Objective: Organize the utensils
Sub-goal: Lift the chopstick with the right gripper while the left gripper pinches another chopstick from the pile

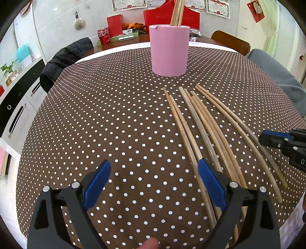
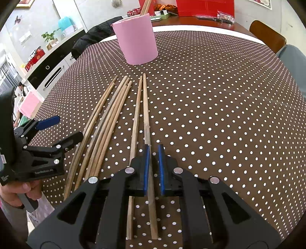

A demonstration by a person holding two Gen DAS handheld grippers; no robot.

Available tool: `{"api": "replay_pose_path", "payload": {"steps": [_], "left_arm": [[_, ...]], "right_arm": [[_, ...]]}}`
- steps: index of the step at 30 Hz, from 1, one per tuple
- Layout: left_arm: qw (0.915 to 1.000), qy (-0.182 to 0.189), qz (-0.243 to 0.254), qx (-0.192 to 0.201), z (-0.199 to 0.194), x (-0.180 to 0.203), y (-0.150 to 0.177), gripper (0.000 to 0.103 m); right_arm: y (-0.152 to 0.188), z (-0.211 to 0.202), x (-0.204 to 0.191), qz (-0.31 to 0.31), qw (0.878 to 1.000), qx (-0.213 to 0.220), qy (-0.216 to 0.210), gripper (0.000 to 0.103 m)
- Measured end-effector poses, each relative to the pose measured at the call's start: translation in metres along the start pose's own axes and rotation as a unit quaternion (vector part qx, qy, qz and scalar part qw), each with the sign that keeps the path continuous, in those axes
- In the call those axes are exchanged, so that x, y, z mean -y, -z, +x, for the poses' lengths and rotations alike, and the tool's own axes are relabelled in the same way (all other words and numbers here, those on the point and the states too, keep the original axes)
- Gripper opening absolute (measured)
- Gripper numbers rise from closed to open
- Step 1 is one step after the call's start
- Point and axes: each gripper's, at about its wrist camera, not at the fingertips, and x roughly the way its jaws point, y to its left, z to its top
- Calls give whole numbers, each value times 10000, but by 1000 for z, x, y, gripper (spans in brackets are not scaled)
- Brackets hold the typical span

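Note:
Several wooden chopsticks [image 1: 206, 122] lie side by side on the brown polka-dot tablecloth [image 1: 114, 124], in front of a pink cylindrical holder [image 1: 169, 50] that has a few chopsticks standing in it. My left gripper [image 1: 155, 170] is open and empty, low over the cloth just left of the chopsticks. In the right wrist view the holder [image 2: 136, 38] stands at the back. My right gripper [image 2: 153, 153] has its jaws narrowly apart around the rightmost chopstick [image 2: 146, 115], which runs between the blue pads; I cannot see contact. The left gripper [image 2: 63, 130] shows at the left.
A black jacket [image 1: 65, 61] hangs over a chair at the far left edge. A red bag [image 1: 170, 16], a red can [image 1: 104, 36] and a green tray [image 1: 122, 38] stand behind the table. A wooden chair back [image 1: 231, 41] is at the far right. White cabinets line the left.

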Motion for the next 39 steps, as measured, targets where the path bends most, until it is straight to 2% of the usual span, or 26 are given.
{"api": "replay_pose_path", "payload": {"steps": [9,11,15,20,24,28,32,33,35,36,37,39], "left_arm": [[9999,-51,86,-33,7,6,-10,91],[9997,-192,132,-45,11,9,-11,91],[9999,-78,-19,-125,13,4,-13,91],[9997,-105,93,-181,17,7,-20,91],[9993,-3,203,-300,23,7,-28,90],[9978,371,233,-490,30,3,-37,80],[9957,567,418,-605,40,3,-54,74],[9953,599,463,-599,41,4,-58,65],[9950,645,501,-573,41,6,-64,39],[9946,684,518,-577,42,8,-69,15],[9942,737,527,-584,43,8,-70,9],[9931,916,489,-544,42,7,-69,5]], "right_arm": [[-7,5,-10,-226,9997,-22,-12,10],[-9,6,-12,-249,9997,-21,-19,10],[-10,10,-18,-345,9994,-64,1,10],[-19,20,-22,-471,9988,-144,70,10],[-29,30,-30,-680,9971,-316,154,10],[-43,40,-37,-866,9943,-539,295,10],[-55,49,-43,-982,9920,-701,368,10],[-57,51,-44,-999,9917,-720,381,10],[-59,53,-48,-1150,9897,-723,459,9],[-57,53,-48,-1189,9893,-697,483,9],[-56,53,-47,-1163,9900,-651,462,8],[-55,51,-42,-975,9931,-552,346,6]]}}
